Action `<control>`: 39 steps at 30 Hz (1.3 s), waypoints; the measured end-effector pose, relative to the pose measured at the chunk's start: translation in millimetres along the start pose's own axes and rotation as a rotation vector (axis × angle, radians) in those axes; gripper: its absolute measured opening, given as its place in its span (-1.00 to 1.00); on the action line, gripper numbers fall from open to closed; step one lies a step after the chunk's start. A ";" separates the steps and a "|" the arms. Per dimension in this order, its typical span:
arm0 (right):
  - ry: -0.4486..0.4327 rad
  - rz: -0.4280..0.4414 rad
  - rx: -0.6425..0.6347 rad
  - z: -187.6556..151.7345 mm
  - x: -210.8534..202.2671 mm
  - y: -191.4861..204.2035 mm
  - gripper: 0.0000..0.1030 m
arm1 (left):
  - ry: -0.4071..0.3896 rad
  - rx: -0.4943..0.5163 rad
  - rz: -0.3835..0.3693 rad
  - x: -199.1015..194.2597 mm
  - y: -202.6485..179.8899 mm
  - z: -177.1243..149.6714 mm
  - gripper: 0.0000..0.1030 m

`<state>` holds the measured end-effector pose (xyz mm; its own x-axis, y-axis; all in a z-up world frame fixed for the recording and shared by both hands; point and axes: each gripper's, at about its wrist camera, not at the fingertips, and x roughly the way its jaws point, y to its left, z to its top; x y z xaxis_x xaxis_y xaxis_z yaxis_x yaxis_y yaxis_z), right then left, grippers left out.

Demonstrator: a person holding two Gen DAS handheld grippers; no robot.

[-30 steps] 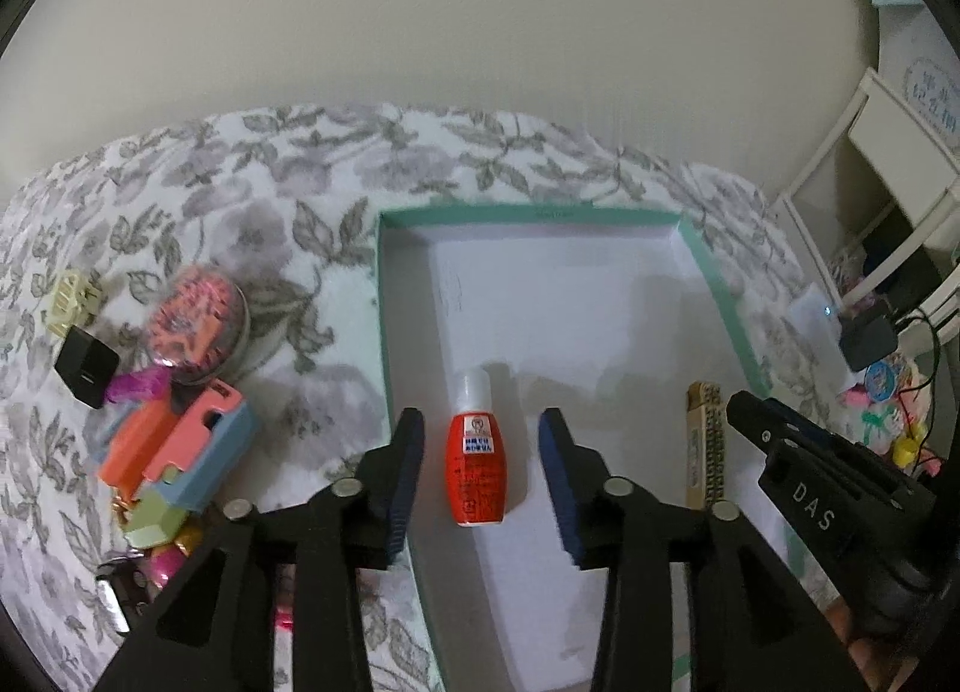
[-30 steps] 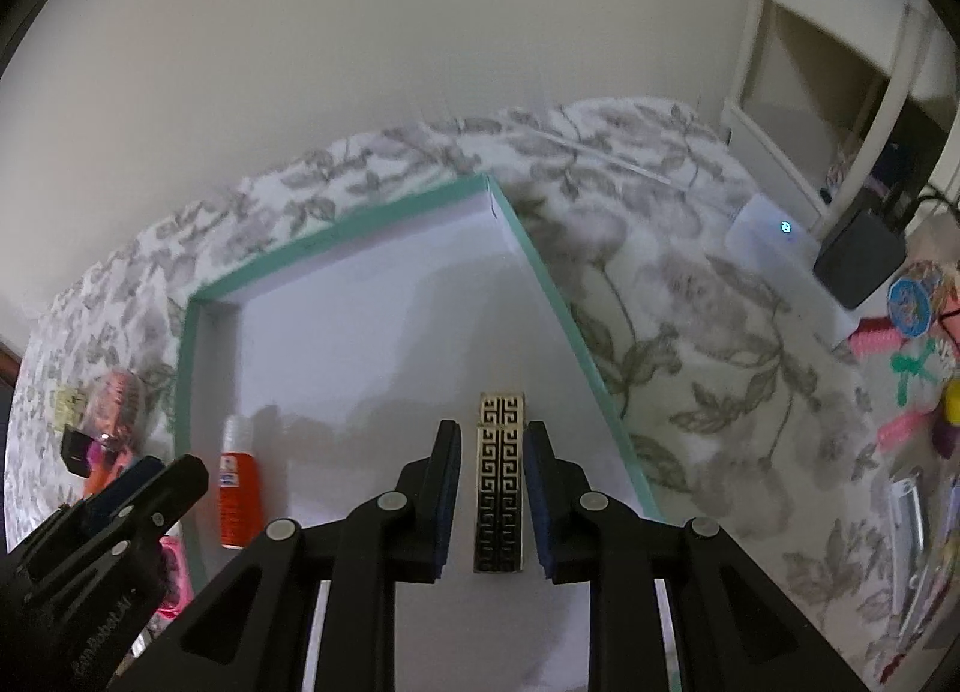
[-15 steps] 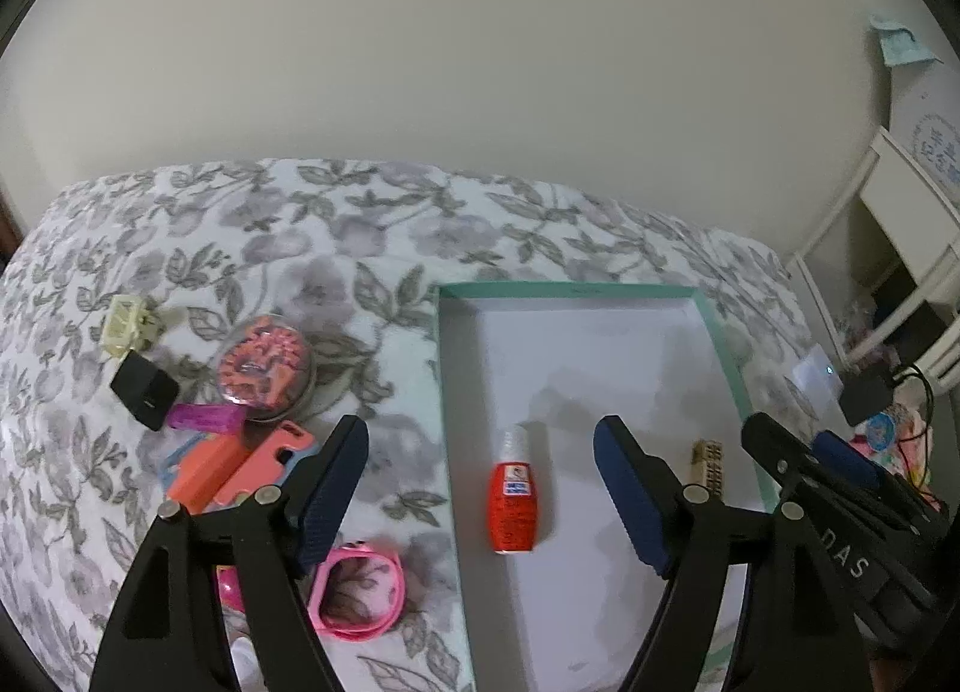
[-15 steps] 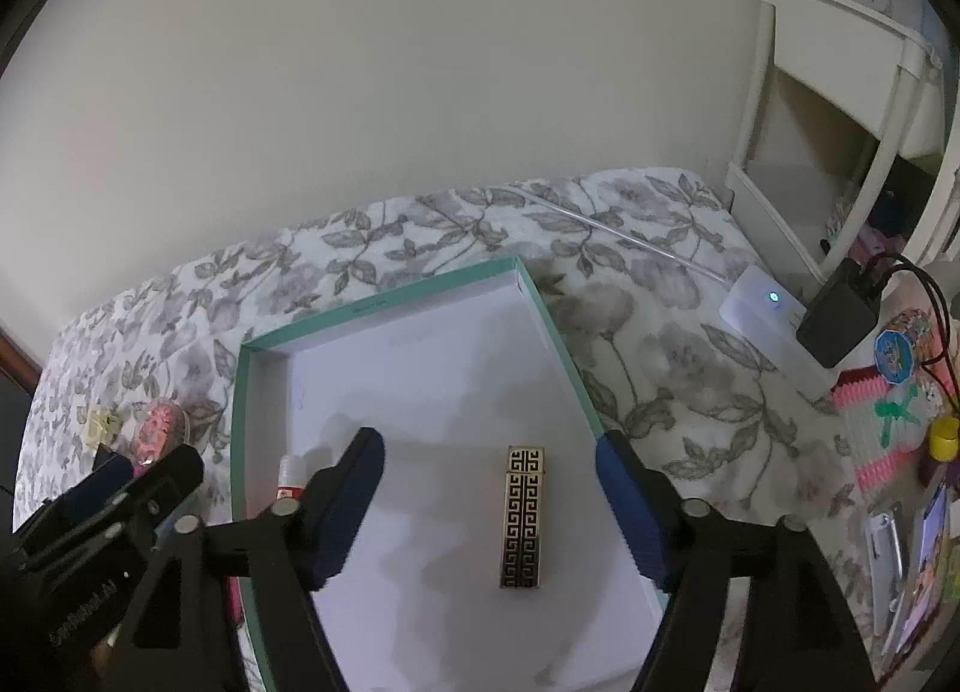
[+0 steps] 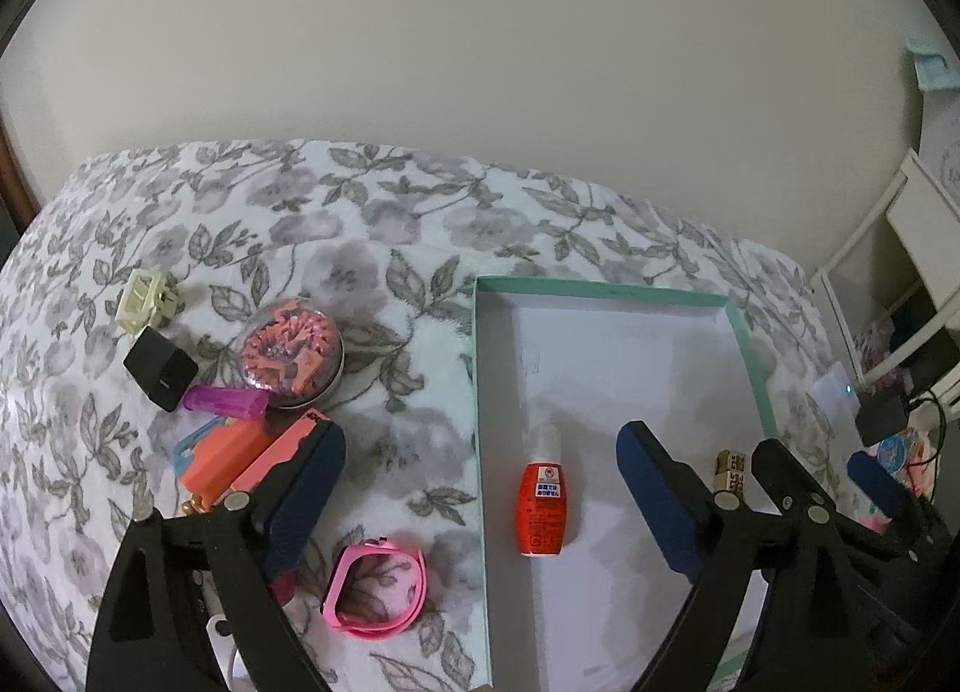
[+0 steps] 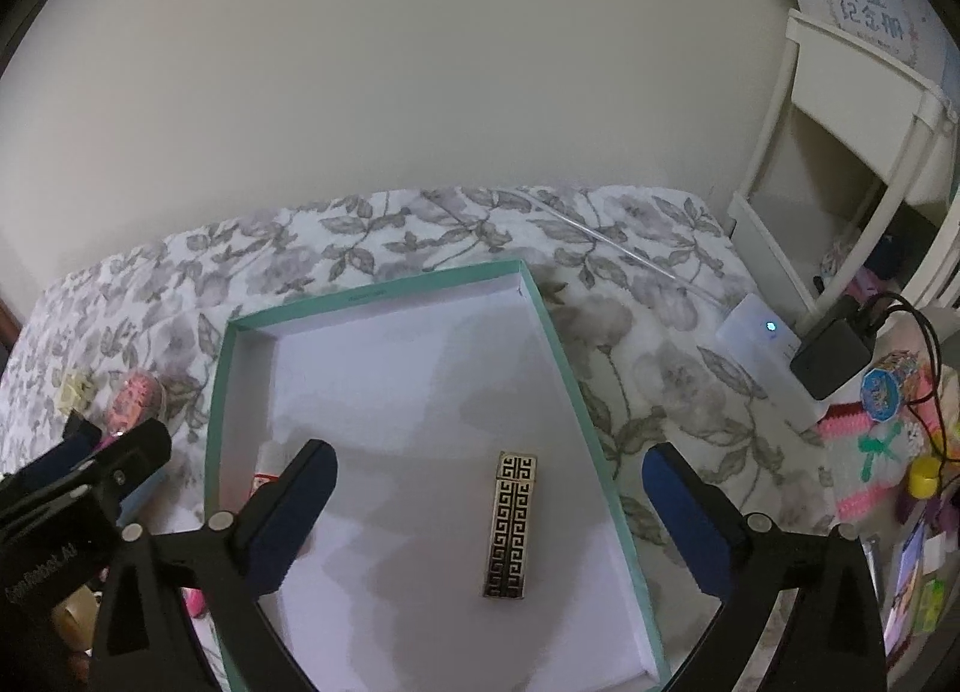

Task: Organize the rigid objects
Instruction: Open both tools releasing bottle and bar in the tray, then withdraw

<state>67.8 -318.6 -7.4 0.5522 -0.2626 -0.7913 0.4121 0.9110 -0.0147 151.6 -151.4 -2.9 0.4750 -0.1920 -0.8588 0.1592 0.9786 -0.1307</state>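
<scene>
A: So, status check. What do you have in the tray (image 6: 543, 326)?

B: Two items. The red bottle (image 5: 542, 503) lies flat near the tray's left wall; the patterned case (image 6: 510, 527) lies flat near its right wall. Neither touches a pad.

A: And your tools?

B: Your left gripper (image 5: 480, 497) and right gripper (image 6: 489, 518) have both just been opening; each stands wide and released, with its item lying free on the tray floor between the jaws.

A: What remains?

B: Judging by the bedspread (image 5: 372, 224), most of it. The pink band (image 5: 375, 590), round tin (image 5: 291, 353), black block (image 5: 159, 374), purple tube (image 5: 225, 401) and orange boxes (image 5: 240, 455) lie outside, left of the tray.
</scene>
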 end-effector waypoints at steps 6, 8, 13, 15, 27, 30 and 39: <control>-0.021 0.010 -0.004 3.5 -5.8 3.0 1.00 | 0.006 -0.034 -0.012 -2.2 6.7 3.5 0.79; -0.025 0.015 -0.007 4.5 -8.1 5.2 1.00 | 0.027 -0.049 -0.010 -1.2 10.1 4.9 0.79; -0.044 0.042 0.005 7.6 -15.7 9.0 1.00 | 0.036 -0.075 0.003 -4.0 18.4 6.5 0.79; -0.054 0.051 0.003 8.6 -19.4 12.0 1.00 | 0.030 -0.084 0.002 -6.9 22.4 7.7 0.79; -0.063 0.203 -0.091 8.9 -46.2 72.0 1.00 | 0.050 -0.157 0.170 -40.4 100.1 16.7 0.79; -0.049 0.241 -0.112 6.0 -50.8 89.5 1.00 | 0.047 -0.192 0.214 -51.0 126.4 16.3 0.79; 0.040 0.316 -0.181 -8.1 -44.3 137.3 1.00 | 0.098 -0.280 0.237 -55.5 173.8 3.8 0.79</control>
<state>94.0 -179.3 20.6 0.6014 0.0508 -0.7973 0.0886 0.9876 0.1297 156.2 29.0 23.9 0.3835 0.0371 -0.9228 -0.1940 0.9801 -0.0412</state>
